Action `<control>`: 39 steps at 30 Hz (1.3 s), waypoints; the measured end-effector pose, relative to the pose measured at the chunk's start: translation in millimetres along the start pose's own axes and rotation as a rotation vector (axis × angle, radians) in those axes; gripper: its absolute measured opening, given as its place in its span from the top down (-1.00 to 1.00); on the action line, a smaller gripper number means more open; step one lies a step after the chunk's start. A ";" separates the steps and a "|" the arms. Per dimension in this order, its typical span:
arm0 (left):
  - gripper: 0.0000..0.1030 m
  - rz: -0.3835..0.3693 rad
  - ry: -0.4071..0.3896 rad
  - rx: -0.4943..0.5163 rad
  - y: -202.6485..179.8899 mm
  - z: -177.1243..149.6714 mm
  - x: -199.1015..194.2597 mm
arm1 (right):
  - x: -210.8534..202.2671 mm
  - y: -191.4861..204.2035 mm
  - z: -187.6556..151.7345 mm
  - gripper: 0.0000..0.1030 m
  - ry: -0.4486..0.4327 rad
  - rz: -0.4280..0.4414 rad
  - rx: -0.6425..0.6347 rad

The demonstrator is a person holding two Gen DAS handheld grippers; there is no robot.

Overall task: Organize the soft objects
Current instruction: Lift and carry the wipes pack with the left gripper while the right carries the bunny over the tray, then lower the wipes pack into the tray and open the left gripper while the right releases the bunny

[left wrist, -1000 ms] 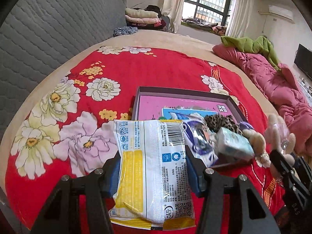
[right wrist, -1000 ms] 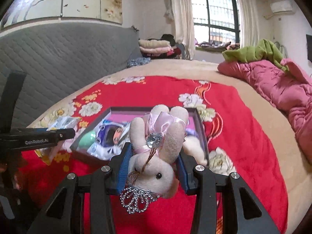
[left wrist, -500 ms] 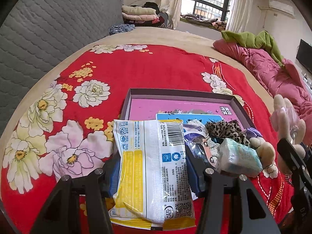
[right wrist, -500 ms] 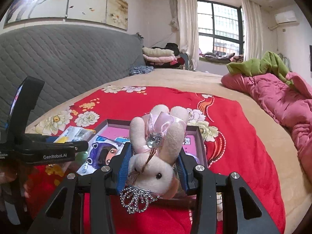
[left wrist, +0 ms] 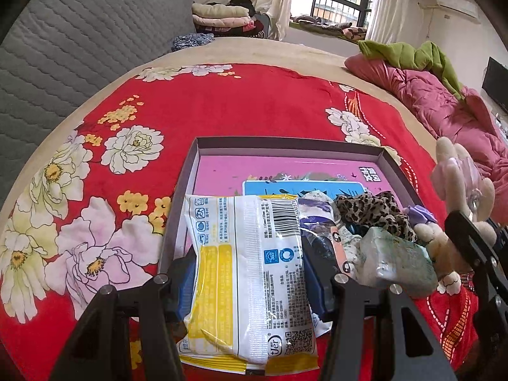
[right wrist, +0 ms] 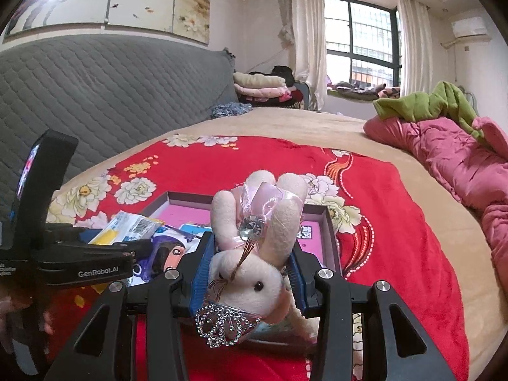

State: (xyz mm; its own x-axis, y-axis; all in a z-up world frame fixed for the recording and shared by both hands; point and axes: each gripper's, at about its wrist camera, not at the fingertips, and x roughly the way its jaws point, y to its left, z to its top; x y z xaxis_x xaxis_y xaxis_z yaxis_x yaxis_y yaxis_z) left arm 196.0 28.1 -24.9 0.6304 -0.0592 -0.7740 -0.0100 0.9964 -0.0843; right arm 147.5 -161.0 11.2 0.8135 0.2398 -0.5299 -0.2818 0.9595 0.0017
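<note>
Two grips loaded, both pads pinching. Left gripper (left wrist: pixel 250 273) has its blue pads (left wrist: pixel 185 277) clamped on the sides of a white-and-yellow snack packet (left wrist: pixel 250 273), barcode side facing the camera, long axis running 6 to 12 o'clock. Packet's top edge hangs over the near-left corner of the shallow box (left wrist: pixel 285 143); whether it touches the box floor I cannot tell.

Right gripper (right wrist: pixel 247 279) pinches a pale pink plush rabbit (right wrist: pixel 250 247) between its blue pads (right wrist: pixel 201 273), head toward the camera, limbs pointing to 12 o'clock. Pink ribbon with a clear gem (right wrist: pixel 252 225) sits mid-body, rhinestone crown (right wrist: pixel 222 325) hangs at 6 o'clock below the jaws. Rabbit is held above the box's near edge (right end, seen from the left wrist view at 3 o'clock).

Box: grey walls, pink printed floor, lying on a red floral blanket (left wrist: pixel 222 104). Already inside, crowded at the near-right: blue card (left wrist: pixel 301 187), purple cartoon-print packet (right wrist: pixel 165 254), leopard-print fabric piece (left wrist: pixel 371 209), a pale green wrapped pack (left wrist: pixel 397 263), a small beige plush (left wrist: pixel 435 244). Far-left part of the floor is bare pink.

Further out: grey quilted headboard (right wrist: pixel 111 95) at 10 o'clock, folded blankets (right wrist: pixel 260 87) at 12, window (right wrist: pixel 358 38) at 1, crumpled pink quilt (right wrist: pixel 451 158) with a green cloth (right wrist: pixel 425 101) on top at 2 to 3 o'clock.
</note>
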 end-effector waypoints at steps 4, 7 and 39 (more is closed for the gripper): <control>-0.09 0.002 0.002 0.002 -1.3 0.2 3.5 | 11.6 -3.3 -1.0 0.13 0.029 -0.002 -0.005; -0.09 0.003 0.003 0.001 -1.6 0.1 4.8 | 23.1 -3.1 -4.4 0.13 0.080 0.005 -0.012; -0.20 -0.046 0.026 -0.065 9.2 -2.1 4.3 | -10.2 -6.7 -7.9 -0.42 -0.002 -0.004 0.008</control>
State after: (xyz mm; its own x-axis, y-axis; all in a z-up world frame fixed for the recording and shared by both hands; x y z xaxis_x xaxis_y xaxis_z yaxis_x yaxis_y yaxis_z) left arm 197.0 36.9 -30.3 0.6113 -0.1072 -0.7841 -0.0320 0.9866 -0.1598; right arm 137.1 -171.1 9.9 0.8157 0.2365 -0.5279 -0.2748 0.9615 0.0063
